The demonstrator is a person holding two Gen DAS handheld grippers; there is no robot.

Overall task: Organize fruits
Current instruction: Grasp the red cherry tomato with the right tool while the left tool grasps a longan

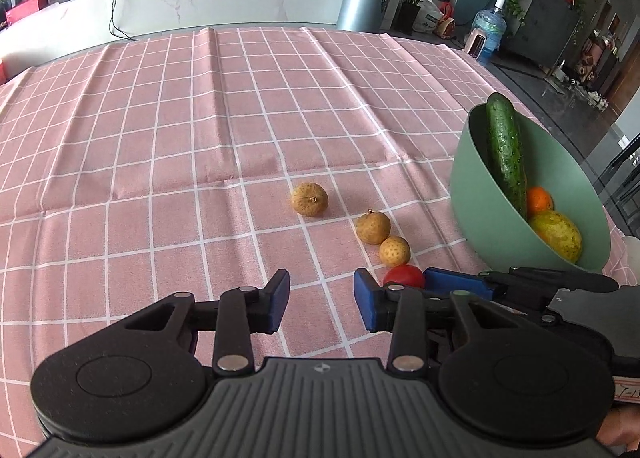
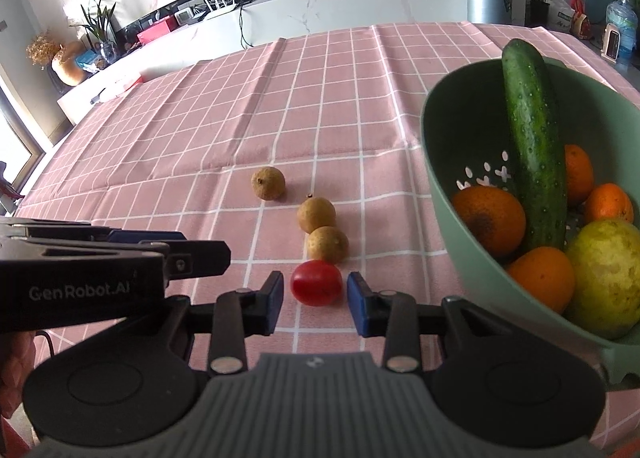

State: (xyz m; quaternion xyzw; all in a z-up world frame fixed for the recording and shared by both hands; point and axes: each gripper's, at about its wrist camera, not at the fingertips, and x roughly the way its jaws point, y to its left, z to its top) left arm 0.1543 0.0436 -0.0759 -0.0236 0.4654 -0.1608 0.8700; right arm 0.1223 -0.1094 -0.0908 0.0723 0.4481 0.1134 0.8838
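A red cherry tomato (image 2: 316, 282) lies on the pink checked cloth between the open fingers of my right gripper (image 2: 315, 300), not gripped. It also shows in the left wrist view (image 1: 404, 276), half hidden behind my left gripper's right finger. Three brown longans (image 2: 268, 183) (image 2: 316, 214) (image 2: 327, 244) lie just beyond it. A green colander bowl (image 2: 448, 193) on the right holds a cucumber (image 2: 532, 145), oranges (image 2: 489, 219) and a yellow-green fruit (image 2: 608, 278). My left gripper (image 1: 321, 300) is open and empty over bare cloth, left of the tomato.
The pink checked tablecloth (image 1: 160, 137) covers the table. Its right edge runs close behind the bowl (image 1: 520, 234). A white counter, a metal bin and plants stand beyond the table's far edge.
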